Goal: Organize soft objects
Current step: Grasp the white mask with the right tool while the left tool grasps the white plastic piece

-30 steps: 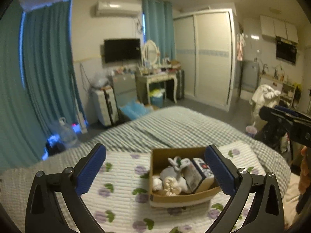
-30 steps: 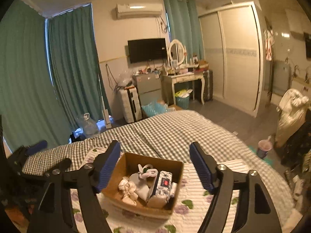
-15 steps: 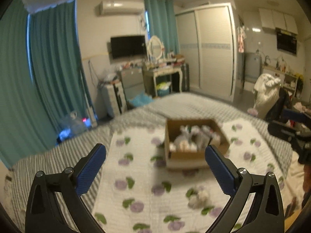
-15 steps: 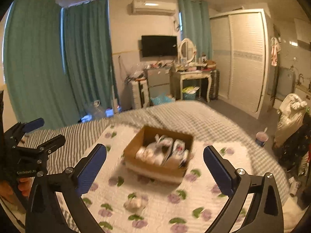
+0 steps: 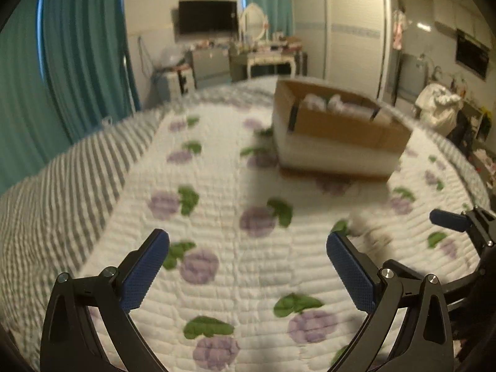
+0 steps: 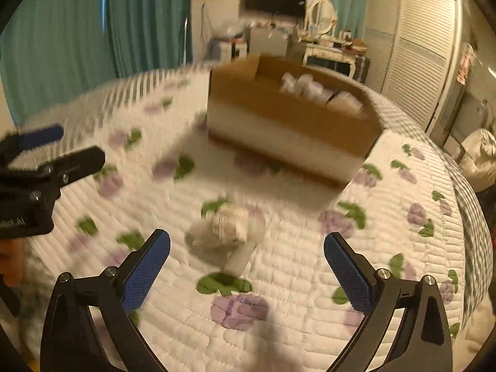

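Right gripper (image 6: 247, 254) fingers released over quilt (image 6: 294, 279); soft white bundle (image 6: 224, 232) between, twelve o'clock. Left gripper (image 5: 248, 257) released. Cardboard box (image 6: 291, 108) beyond. Lettering illegible.

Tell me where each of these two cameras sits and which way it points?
Left wrist: on the left gripper, looking forward low over the quilt toward the cardboard box; its open blue fingers show, with the right gripper at the right edge.
Right wrist: on the right gripper, aimed at a white soft toy before the box; the left gripper appears at left.
Shared: box, quilt, television wall.
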### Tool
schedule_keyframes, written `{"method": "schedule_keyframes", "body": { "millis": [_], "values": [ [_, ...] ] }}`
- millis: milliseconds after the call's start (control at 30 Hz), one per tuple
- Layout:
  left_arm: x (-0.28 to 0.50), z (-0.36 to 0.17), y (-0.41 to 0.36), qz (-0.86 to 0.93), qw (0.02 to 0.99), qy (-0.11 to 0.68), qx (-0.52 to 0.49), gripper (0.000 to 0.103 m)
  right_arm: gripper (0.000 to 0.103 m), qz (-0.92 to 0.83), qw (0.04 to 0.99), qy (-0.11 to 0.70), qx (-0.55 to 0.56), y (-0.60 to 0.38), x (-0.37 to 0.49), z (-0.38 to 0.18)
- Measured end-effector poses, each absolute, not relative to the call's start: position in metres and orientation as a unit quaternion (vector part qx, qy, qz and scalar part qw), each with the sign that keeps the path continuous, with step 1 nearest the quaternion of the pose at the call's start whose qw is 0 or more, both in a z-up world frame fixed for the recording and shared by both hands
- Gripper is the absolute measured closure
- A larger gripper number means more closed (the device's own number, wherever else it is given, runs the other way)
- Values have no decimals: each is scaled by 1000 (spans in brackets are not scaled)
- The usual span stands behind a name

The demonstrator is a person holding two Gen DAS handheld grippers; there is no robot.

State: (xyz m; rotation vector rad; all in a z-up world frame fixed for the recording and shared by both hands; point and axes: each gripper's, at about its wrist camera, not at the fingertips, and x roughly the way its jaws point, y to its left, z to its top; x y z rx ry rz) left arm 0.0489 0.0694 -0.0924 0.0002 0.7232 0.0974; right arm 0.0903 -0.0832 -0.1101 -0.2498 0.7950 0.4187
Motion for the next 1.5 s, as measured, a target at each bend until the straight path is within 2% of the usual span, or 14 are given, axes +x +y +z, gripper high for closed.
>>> {"method": "schedule_keyframes", "body": {
  "millis": [233, 333, 400, 467, 567, 767, 967, 1100, 1167, 1300, 1367, 1500],
  "values": [
    [60, -122, 83, 56, 921, 386, -18, 0, 14, 213, 882, 389, -156, -54, 103, -142],
    [61, -126, 86, 58, 919, 390, -25, 0, 28, 210, 876, 394, -181, -41, 109, -153],
    [62, -127, 87, 60, 917, 394, -23, 0, 29, 196, 878, 392, -193, -37, 111, -159],
    [62, -127, 85, 64, 916, 395, -19, 0, 41, 185, 883, 385, -196, -37, 111, -160],
    [59, -122, 80, 60, 918, 393, -13, 0, 49, 185, 890, 378, -177, -46, 109, -152],
    [58, -109, 59, 40, 916, 397, -36, 0, 50, 208, 904, 365, -85, -91, 103, -111],
    [78, -104, 18, 14, 908, 416, -56, 2, 50, 161, 920, 354, -44, -144, 113, -86],
    [92, -106, -9, 5, 906, 421, -43, 2, 51, 135, 922, 362, -18, -169, 126, -89],
    [102, -113, -21, -4, 902, 430, -43, 10, 51, 130, 921, 368, -4, -176, 132, -95],
    [117, -130, -37, -9, 890, 455, -40, 12, 51, 125, 916, 382, -5, -183, 141, -108],
    [124, -141, -43, -13, 879, 474, -43, 19, 51, 120, 914, 387, -1, -186, 145, -112],
    [132, -154, -53, -19, 871, 489, -31, 20, 51, 112, 910, 399, 16, -195, 155, -123]
  ]
}}
